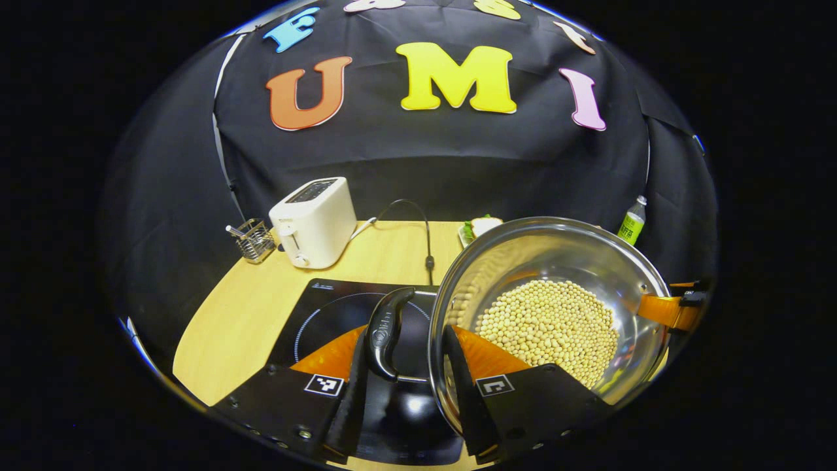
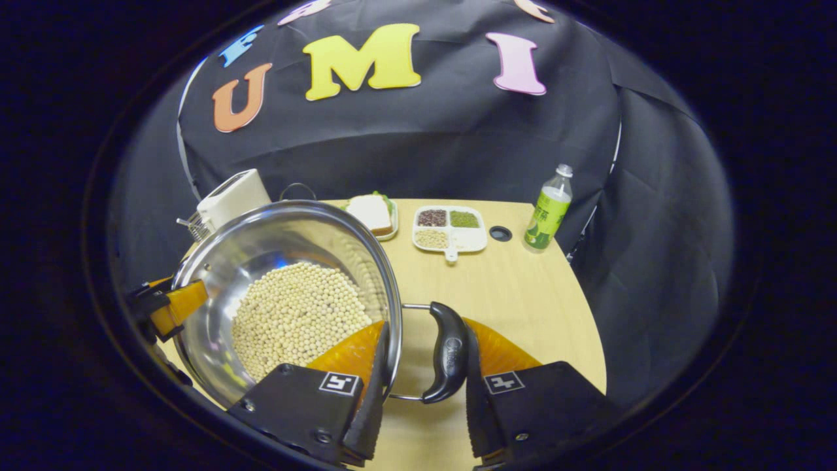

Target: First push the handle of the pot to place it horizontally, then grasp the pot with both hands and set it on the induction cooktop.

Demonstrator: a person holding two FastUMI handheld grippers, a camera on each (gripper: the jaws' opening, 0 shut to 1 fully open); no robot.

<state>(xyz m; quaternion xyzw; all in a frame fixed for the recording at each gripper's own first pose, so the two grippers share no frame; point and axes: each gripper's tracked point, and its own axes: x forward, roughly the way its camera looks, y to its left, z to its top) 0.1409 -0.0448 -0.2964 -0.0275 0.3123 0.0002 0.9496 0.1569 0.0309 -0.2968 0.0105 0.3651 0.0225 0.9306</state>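
Above the induction cooktop (image 1: 327, 317), the pot (image 1: 549, 307) of beans hangs between two hand-held grippers: the left hand-held gripper (image 1: 405, 366) straddles one side handle (image 1: 386, 333) and the rim, the right hand-held gripper (image 2: 422, 366) the other handle (image 2: 448, 353); whether either actually clamps, I cannot tell. Open worktop (image 2: 523, 294) lies right (toaster (image 1: 314, 222) well back).

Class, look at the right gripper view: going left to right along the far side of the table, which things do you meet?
Toaster → plate with a sandwich → divided tray of beans → small dark hole in the tabletop → green bottle.
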